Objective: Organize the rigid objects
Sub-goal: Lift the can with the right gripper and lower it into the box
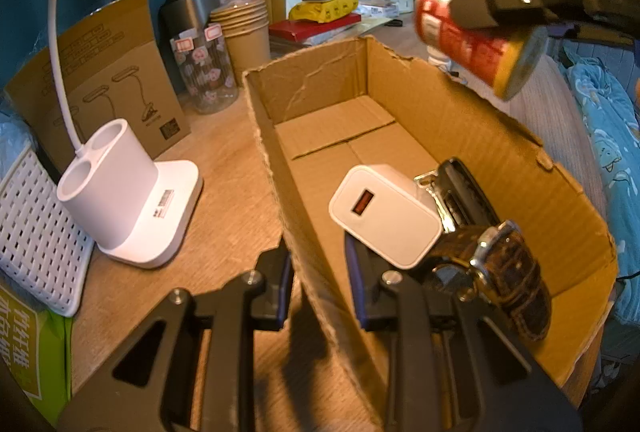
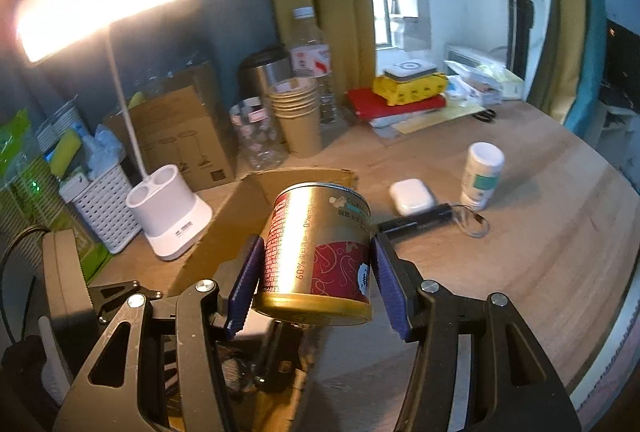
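Wood-grain desk [image 2: 540, 232] fills the room's corner, backed by a dark teal wall, mustard curtains and a bright window. A lit lamp [image 2: 168, 216] with a white two-hole base stands near the desk's left edge, a white perforated basket [image 2: 100, 199] just beside it.

An open cardboard box [image 1: 500, 151] with torn rims sits on the desk. Inside, toward its near end, lie a white charger [image 1: 384, 216] with an orange port facing up, and a dark watch [image 1: 508, 272] with a leather strap, touching the charger.

The left gripper [image 1: 320, 296] is closed on the box's left wall, one blue pad outside and one inside.

The right gripper [image 2: 316, 284] clamps a can [image 2: 320, 252], pads pressed on its opposite sides. The can is red and gold; its long axis tilts away from the wrist camera, gold rim nearest, far end pointing up and toward the back wall. In the left view the can [image 1: 476, 31] hangs in the air above the box's far right rim, tilted, gold end lower right. Its print includes "60%" and "0%"; the rest is too blurred to read.

Beyond the box on the desk: white earbud case [image 2: 412, 195], a white bottle [image 2: 482, 175] with a teal label, a black stick-like item [image 2: 420, 218] with a cord. Along the back edge stand stacked paper cups [image 2: 296, 111], a patterned jar [image 2: 256, 135], a steel tumbler [image 2: 264, 71], a water bottle [image 2: 310, 51], a printed carton [image 1: 104, 71] and a yellow pack [image 2: 410, 85] on red books.
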`<state>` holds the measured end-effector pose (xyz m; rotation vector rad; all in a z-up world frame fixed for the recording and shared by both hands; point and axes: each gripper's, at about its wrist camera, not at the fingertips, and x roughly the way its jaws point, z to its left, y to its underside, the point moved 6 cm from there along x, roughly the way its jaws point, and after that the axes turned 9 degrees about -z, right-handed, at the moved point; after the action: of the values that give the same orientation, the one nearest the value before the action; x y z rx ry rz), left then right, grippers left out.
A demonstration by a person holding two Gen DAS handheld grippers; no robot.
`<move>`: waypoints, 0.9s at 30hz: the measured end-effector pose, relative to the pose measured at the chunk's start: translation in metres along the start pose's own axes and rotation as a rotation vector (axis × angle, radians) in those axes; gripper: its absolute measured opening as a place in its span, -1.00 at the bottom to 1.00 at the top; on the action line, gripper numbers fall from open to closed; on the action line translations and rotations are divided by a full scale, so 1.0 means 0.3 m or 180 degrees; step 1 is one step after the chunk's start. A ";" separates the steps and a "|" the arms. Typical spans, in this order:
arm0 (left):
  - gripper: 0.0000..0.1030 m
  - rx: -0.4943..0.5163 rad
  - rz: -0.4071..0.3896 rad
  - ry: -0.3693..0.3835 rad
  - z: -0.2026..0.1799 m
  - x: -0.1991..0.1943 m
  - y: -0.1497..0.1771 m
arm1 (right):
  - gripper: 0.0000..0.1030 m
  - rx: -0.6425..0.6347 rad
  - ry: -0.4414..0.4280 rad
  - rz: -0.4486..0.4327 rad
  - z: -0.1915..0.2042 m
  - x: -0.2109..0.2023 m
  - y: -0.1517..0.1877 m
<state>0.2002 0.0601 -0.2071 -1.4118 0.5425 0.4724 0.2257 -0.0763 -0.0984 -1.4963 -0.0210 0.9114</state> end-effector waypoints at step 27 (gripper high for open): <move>-0.51 0.0001 0.0004 0.0007 0.003 -0.004 0.000 | 0.11 -0.0293 -0.0166 0.0399 0.093 0.174 0.092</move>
<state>0.1993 0.0609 -0.2064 -1.4117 0.5453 0.4719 0.2324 -0.0306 -0.1446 -1.5725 -0.0074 1.0623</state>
